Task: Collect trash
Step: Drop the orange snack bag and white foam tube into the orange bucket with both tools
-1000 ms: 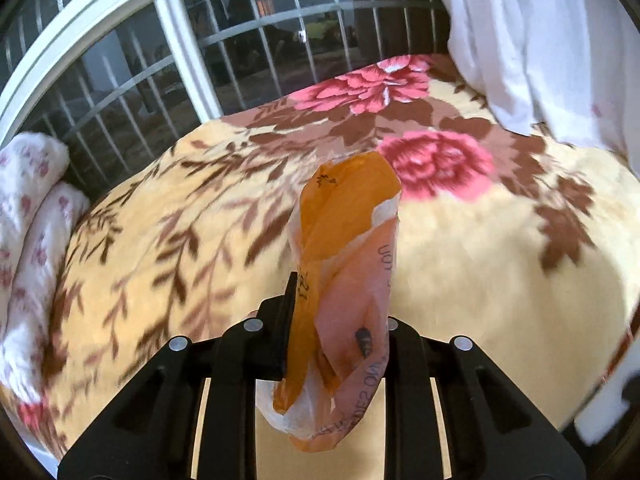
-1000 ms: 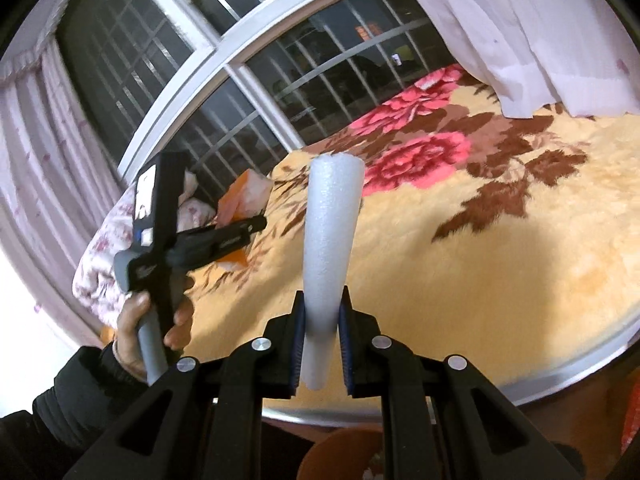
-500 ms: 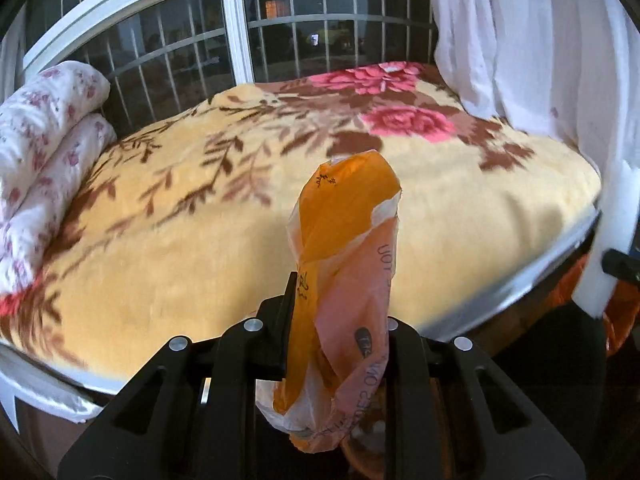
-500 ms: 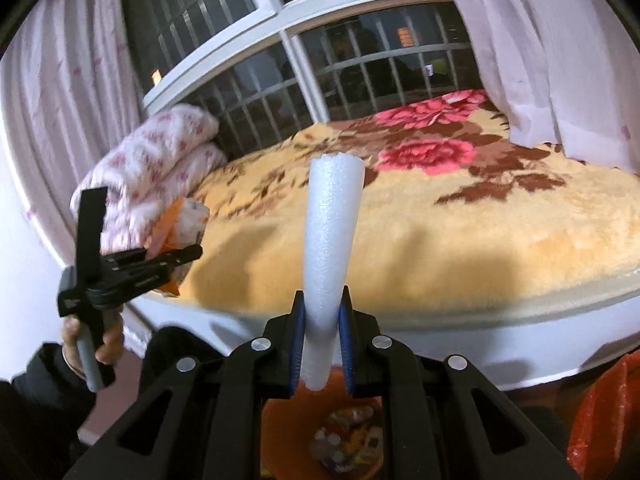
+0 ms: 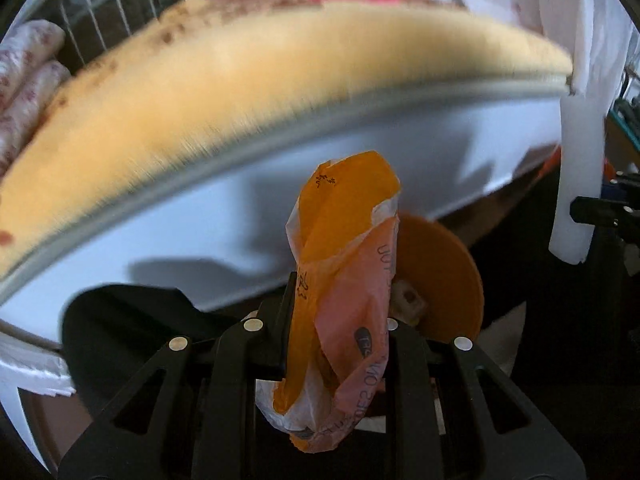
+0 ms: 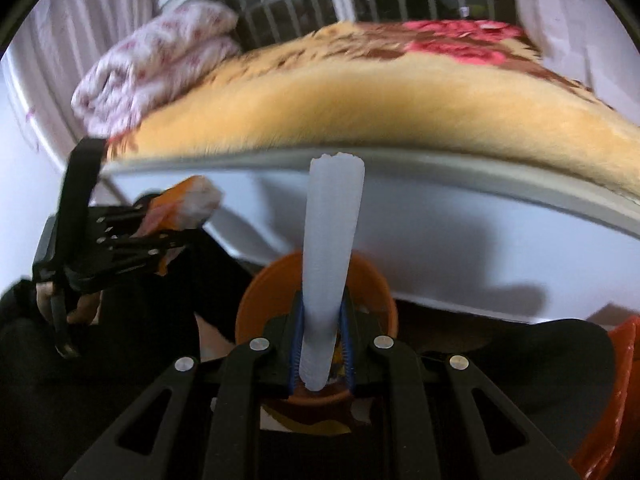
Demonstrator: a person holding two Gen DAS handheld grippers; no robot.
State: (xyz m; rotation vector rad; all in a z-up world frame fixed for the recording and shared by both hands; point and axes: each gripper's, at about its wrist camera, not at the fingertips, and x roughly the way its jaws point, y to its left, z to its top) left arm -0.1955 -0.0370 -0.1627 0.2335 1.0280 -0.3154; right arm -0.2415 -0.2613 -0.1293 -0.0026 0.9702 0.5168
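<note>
My left gripper (image 5: 336,320) is shut on a crumpled orange and pink plastic wrapper (image 5: 344,280) that stands up between the fingers. My right gripper (image 6: 320,328) is shut on a white foam tube (image 6: 330,264) that points up. An orange bin (image 6: 368,284) sits on the floor below the bed edge, right under the foam tube; it also shows in the left wrist view (image 5: 440,276) just behind the wrapper. The left gripper with its wrapper shows in the right wrist view (image 6: 120,240) to the left of the bin. The foam tube shows in the left wrist view (image 5: 576,184) at the right.
A bed with a yellow floral blanket (image 6: 360,100) and a white side panel (image 6: 460,240) rises behind the bin. Folded pink-patterned bedding (image 6: 152,60) lies at the bed's left. White curtains (image 5: 540,0) hang at the right. An orange bag (image 6: 616,400) is at the far right.
Both grippers have dropped from above the bed to below its edge, still holding their items. The orange bin has come into view under them.
</note>
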